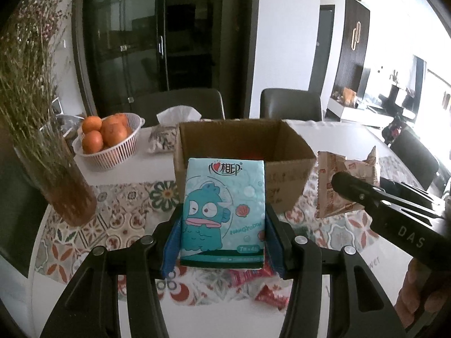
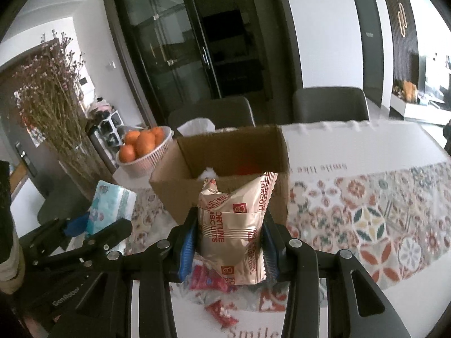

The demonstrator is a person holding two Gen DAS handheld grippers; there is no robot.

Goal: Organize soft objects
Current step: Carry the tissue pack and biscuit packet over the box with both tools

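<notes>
While left gripper (image 1: 222, 236) clamps teal cartoon-fish tissue pack (image 1: 222, 214) | right gripper (image 2: 229, 242) grips crinkled gold biscuit bag (image 2: 234, 225)

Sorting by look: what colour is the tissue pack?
Teal tissue pack with a blue cartoon fish; clearest in the left wrist view.

Basket of oranges (image 1: 108, 140); vase of dried flowers (image 1: 60, 180); two dark chairs (image 1: 290, 104).
</notes>
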